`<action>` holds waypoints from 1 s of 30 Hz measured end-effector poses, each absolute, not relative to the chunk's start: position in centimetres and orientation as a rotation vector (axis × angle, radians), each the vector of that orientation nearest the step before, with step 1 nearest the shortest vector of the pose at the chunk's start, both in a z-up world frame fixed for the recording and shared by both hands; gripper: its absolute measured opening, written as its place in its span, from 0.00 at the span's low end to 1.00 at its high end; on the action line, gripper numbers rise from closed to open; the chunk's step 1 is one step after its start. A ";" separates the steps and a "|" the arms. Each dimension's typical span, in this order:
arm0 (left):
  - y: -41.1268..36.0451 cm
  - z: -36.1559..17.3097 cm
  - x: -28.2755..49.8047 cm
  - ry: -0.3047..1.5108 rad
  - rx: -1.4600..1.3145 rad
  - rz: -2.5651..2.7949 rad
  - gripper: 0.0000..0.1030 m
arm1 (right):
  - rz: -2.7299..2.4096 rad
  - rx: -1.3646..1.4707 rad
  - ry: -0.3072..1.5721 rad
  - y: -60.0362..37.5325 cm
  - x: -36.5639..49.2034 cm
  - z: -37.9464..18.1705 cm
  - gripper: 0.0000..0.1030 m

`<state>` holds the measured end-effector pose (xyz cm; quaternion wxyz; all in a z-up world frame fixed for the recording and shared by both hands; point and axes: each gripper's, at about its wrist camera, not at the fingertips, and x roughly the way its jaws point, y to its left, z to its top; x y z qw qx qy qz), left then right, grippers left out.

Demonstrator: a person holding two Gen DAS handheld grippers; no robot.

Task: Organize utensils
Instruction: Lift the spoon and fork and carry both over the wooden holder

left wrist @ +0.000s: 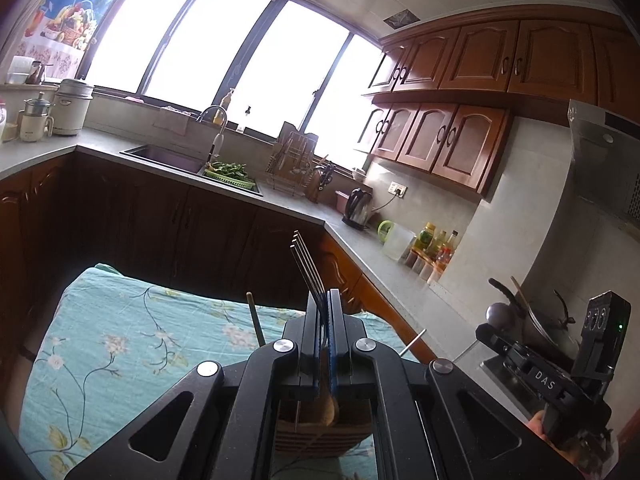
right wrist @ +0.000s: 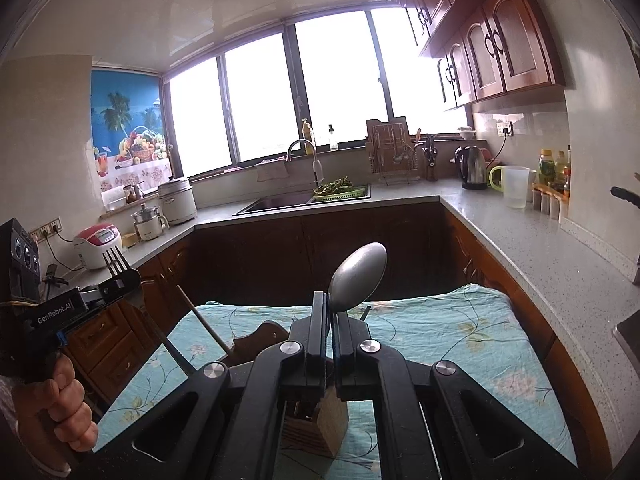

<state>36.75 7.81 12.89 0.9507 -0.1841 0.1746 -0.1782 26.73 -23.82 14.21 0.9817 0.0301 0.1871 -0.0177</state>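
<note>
Fork and spoon held up over the slotted wooden utensil holder.

Left wrist view: the left gripper has its jaws pinched narrow on a fork, tines rising past the fingertips; the wooden holder sits below the jaws on a floral cloth.
Right wrist view: the right gripper clamps a spoon, bowl above the jaws, holder beneath.

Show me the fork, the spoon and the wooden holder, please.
fork (left wrist: pixel 308 264): left wrist view, on the tines.
spoon (right wrist: pixel 358 278): right wrist view, on the bowl.
wooden holder (right wrist: pixel 334 420): right wrist view, on its light side wall.
</note>
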 end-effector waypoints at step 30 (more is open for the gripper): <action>3.7 3.9 45.7 0.511 -0.332 -0.347 0.02 | -0.006 0.070 0.592 -23.8 32.2 5.4 0.02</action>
